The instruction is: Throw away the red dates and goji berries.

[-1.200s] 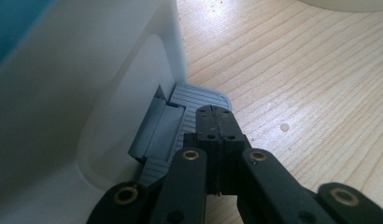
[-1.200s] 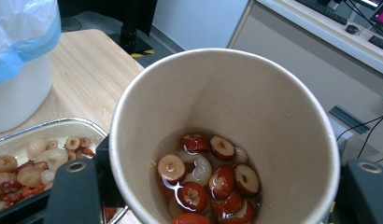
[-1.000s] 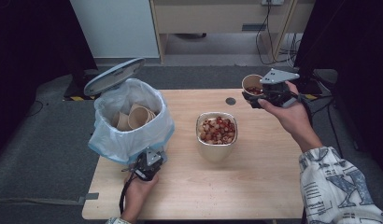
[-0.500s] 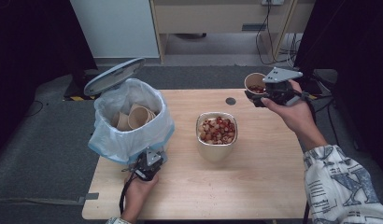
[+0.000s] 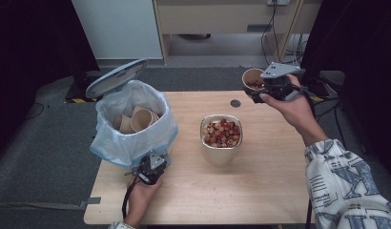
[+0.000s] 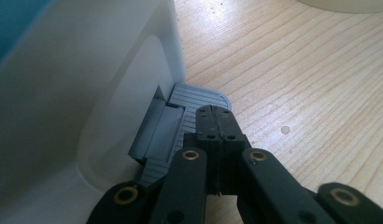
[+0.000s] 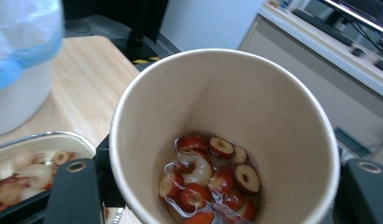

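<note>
Holding paper cup (image 5: 253,79) in right gripper (image 5: 270,88) | left gripper (image 5: 153,168) closed, pressing bin pedal (image 6: 189,112)

Place: you're at a staged recording bench in a lab or office room.
Table: your light wooden table (image 5: 260,186) stands alone on grey carpet (image 5: 41,157).
Surround: dark curtains hang at both your sides.
Background: you face a wooden desk (image 5: 222,16) with cables (image 5: 272,24) trailing beneath it.
</note>
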`<act>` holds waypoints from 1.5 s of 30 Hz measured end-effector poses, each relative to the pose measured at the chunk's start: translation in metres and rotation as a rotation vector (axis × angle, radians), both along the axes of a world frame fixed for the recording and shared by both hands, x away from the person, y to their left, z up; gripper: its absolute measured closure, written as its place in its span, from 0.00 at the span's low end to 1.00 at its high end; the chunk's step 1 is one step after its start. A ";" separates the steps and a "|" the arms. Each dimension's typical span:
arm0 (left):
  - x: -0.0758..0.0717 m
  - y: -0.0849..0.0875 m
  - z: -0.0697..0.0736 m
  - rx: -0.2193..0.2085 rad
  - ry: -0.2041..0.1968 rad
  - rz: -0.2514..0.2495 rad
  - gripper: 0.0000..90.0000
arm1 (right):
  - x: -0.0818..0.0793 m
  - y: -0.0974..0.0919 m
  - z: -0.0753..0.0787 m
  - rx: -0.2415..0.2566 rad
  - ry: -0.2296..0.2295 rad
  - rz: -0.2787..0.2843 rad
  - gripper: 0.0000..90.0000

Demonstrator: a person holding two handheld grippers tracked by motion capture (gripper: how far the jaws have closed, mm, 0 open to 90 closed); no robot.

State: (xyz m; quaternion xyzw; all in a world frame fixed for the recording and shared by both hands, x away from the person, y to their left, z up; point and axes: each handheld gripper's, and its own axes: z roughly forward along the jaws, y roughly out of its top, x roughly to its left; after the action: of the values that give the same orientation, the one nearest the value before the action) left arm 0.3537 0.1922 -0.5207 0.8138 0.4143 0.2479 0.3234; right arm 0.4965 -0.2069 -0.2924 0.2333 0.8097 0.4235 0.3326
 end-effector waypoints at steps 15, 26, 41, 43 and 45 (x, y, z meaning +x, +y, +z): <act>0.000 0.000 0.000 0.000 0.000 0.001 0.99 | -0.016 0.013 0.001 -0.098 -0.087 0.026 0.34; 0.000 0.000 0.000 0.001 0.000 0.000 0.99 | -0.023 0.022 -0.003 -0.154 -0.134 0.073 0.34; 0.000 0.000 0.000 0.001 0.000 -0.001 0.99 | -0.022 0.033 -0.013 -0.206 -0.126 0.089 0.34; 0.000 0.000 0.000 0.001 0.000 -0.001 0.99 | -0.023 0.037 -0.013 -0.209 -0.134 0.101 0.34; 0.000 0.000 0.000 0.000 0.001 -0.001 0.99 | -0.024 0.040 -0.013 -0.228 -0.145 0.100 0.34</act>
State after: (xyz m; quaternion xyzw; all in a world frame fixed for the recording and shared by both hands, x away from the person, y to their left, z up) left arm 0.3538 0.1921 -0.5206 0.8142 0.4139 0.2475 0.3232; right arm 0.4721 -0.1672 -0.3053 0.1223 0.8369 0.3605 0.3933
